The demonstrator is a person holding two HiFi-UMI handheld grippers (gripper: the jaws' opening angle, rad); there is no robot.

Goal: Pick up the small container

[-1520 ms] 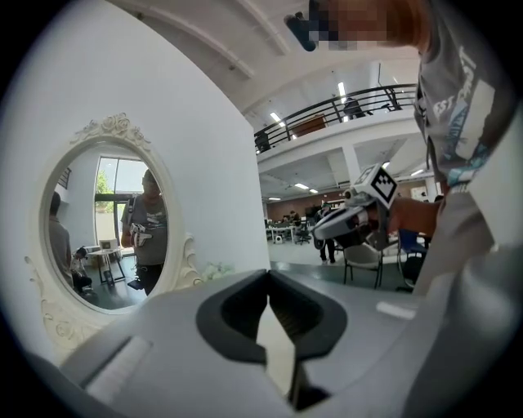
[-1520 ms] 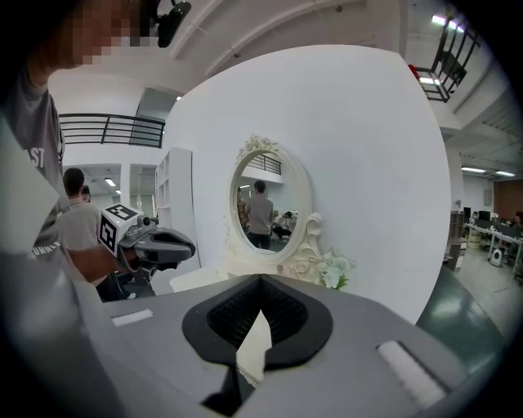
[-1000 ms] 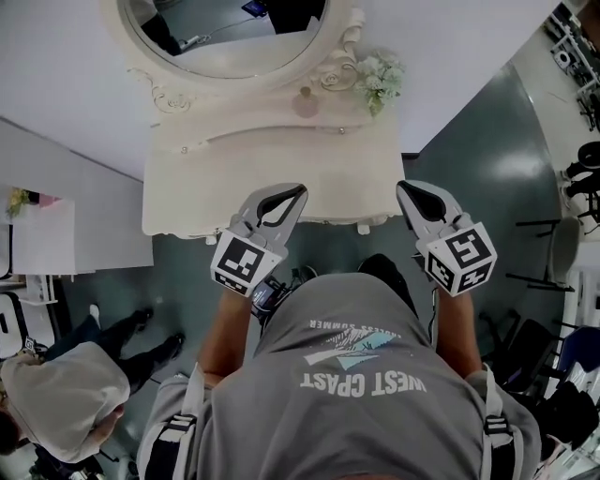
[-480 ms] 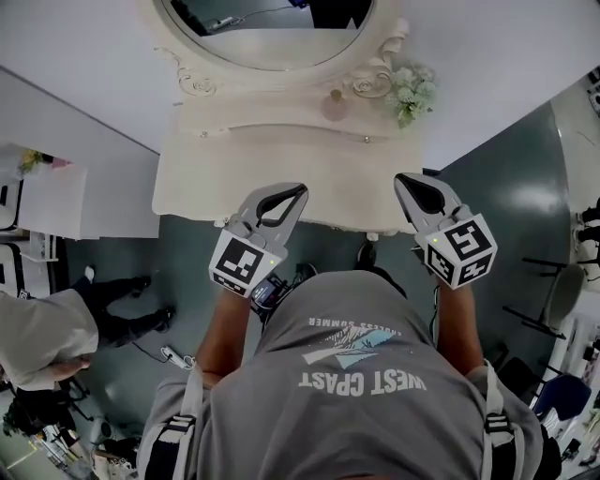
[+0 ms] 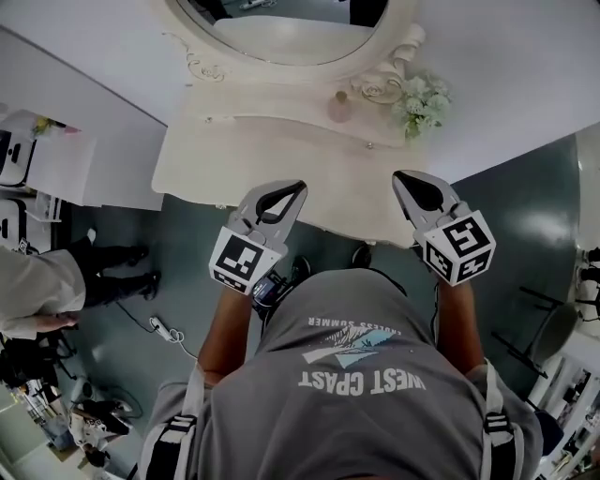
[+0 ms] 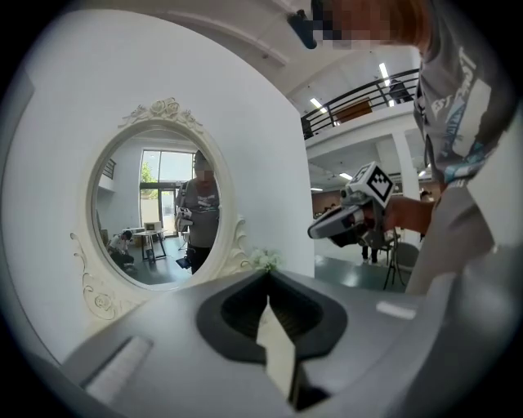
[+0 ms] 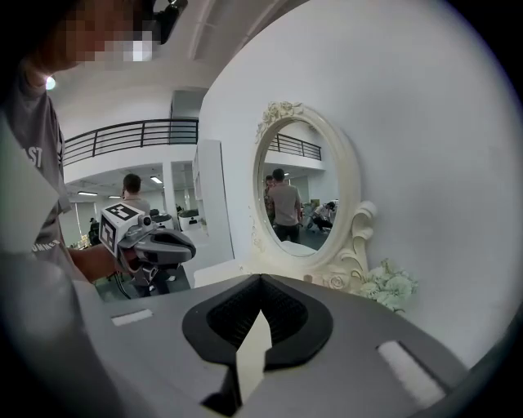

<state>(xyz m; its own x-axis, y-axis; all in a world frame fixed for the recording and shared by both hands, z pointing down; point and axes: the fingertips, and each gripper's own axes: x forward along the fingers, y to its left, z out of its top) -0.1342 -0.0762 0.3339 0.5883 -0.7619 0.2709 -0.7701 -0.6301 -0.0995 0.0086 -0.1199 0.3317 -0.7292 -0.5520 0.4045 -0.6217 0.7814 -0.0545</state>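
Jaws on the left hand-held gripper are clenched tight together with nothing between them, and the right hand-held gripper is clenched and empty in the same way. Both are held side by side, apart from each other, with their tips over the near edge of a cream counter and touching nothing on it. The small container, a pale pinkish piece, stands at the back of the counter, ahead of both hand-held grippers and well apart from them, somewhat nearer the right one's line than the left's. It sits at the foot of an oval mirror in an ornate cream frame, with a bunch of pale flowers just to its right, ahead of the right hand-held gripper. Off to the left of the left hand-held gripper, a person in a light sleeve stands on the dark floor
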